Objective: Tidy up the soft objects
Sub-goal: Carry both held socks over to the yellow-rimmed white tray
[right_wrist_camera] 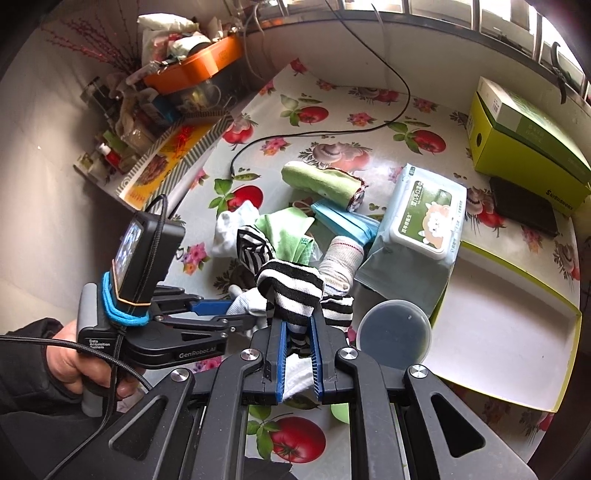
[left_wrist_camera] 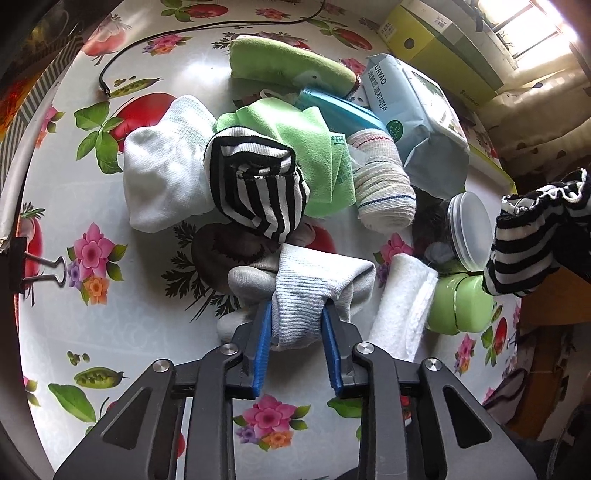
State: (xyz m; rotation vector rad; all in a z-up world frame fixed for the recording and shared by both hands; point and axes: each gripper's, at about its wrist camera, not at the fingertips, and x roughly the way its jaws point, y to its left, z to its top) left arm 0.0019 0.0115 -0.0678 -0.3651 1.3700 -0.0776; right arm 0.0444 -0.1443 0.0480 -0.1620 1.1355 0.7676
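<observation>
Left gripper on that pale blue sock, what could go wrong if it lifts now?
1. The left gripper pinches only a fold of the pale blue sock, so it might slip out.
2. The sock touches the white towel and may drag it.
3. The striped sock hanging from the right gripper could snag the pile.

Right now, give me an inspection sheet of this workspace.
Surface: table under a fruit-and-flower oilcloth.
Job's things: pale ribbed sock, striped sock, second striped sock, white sock, green cloth.
Clutter: wipes pack, lidded jar, green box.
Grippers: left claw shut on the pale ribbed sock; right claw shut on the striped sock.
Cables: black cable across the far side.
Surroundings: crowded shelf, window.
</observation>
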